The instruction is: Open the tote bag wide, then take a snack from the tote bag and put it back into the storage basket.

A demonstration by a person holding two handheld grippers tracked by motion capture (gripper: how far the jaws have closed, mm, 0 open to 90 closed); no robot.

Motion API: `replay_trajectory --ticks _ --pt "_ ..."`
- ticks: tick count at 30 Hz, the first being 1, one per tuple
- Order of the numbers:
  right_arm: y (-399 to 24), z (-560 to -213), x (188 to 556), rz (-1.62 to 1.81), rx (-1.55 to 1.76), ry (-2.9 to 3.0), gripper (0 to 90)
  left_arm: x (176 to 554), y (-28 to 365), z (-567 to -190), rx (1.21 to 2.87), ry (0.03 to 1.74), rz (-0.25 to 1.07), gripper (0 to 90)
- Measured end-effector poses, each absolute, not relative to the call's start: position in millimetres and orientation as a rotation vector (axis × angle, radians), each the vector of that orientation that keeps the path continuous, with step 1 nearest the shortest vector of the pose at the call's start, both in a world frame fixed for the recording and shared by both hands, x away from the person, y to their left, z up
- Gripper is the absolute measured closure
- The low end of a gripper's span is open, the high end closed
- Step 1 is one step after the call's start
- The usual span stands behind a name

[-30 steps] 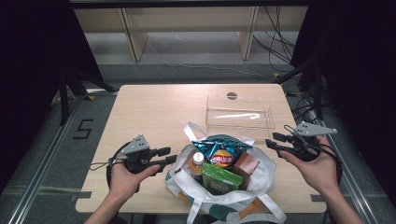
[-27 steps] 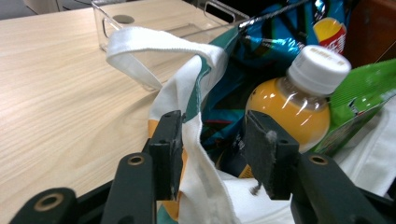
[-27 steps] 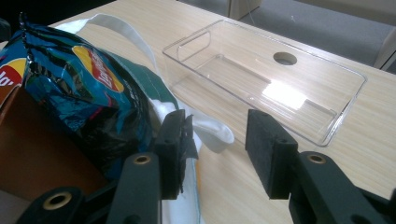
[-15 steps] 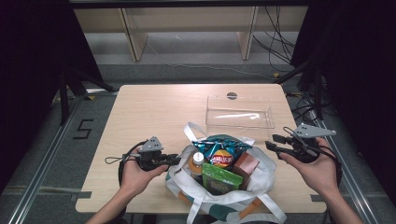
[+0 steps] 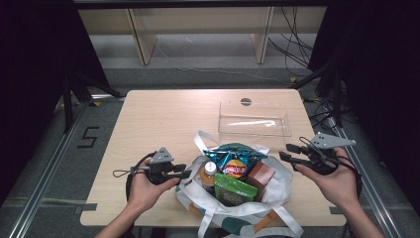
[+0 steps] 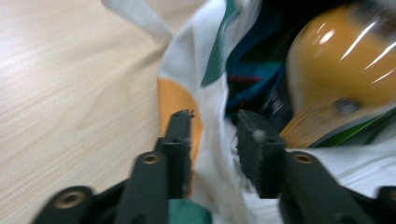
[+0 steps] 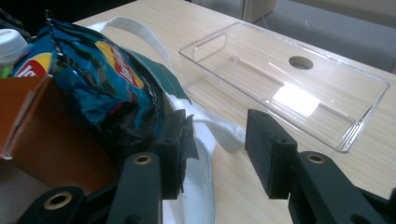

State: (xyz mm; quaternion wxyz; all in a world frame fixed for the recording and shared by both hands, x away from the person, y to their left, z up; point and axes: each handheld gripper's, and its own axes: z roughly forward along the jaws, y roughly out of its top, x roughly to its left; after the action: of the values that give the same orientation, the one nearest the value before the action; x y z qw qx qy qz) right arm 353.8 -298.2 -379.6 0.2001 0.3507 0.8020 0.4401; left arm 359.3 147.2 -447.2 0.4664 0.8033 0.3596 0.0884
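A white cloth bag (image 5: 277,198) with green and orange patches sits at the table's near edge. It holds a blue chips packet (image 5: 233,161), an orange-filled bottle (image 5: 209,173), a green packet (image 5: 233,191) and a brown box (image 5: 261,176). My left gripper (image 5: 185,173) is at the bag's left rim. In the left gripper view its jaws (image 6: 212,123) have just been opening and stand either side of the white rim cloth (image 6: 210,70) without pressing it, the bottle (image 6: 336,70) beyond. My right gripper (image 5: 286,151) hovers open by the bag's right rim, nothing between its jaws (image 7: 217,126).
A clear plastic tray (image 5: 253,119) lies behind the bag, also close ahead in the right gripper view (image 7: 289,79). The wooden table (image 5: 158,124) has a round hole (image 5: 246,101) near its far edge. A white bag handle (image 7: 140,32) lies toward the tray.
My left gripper has shifted a little right, up to the bag's left rim. The right gripper and the bag's contents have stayed put.
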Motion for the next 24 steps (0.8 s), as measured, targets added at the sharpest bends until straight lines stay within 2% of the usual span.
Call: replay_trajectory --ticks 3,4,7,16,24 --pt "-298.2 -374.1 352.2 1.28 0.939 2.221 60.5 352.9 154.5 -436.2 1.905 0.889 0.237 50.1" --pt "-298.2 -374.1 352.2 1.28 0.939 2.221 60.5 350.8 158.0 -432.8 1.892 0.888 0.249 50.1" --pt "-296.0 -369.6 351.5 1.315 0.919 2.205 61.7 345.3 166.6 -425.8 1.841 0.858 0.292 42.9" --pt "-293.5 -366.2 349.9 1.323 0.852 2.216 64.5 344.9 177.2 -421.9 1.779 0.863 0.398 39.8" --pt "-292.6 -366.5 345.9 1.366 0.852 2.21 63.9 344.3 174.3 -422.9 1.789 0.851 0.397 39.5"
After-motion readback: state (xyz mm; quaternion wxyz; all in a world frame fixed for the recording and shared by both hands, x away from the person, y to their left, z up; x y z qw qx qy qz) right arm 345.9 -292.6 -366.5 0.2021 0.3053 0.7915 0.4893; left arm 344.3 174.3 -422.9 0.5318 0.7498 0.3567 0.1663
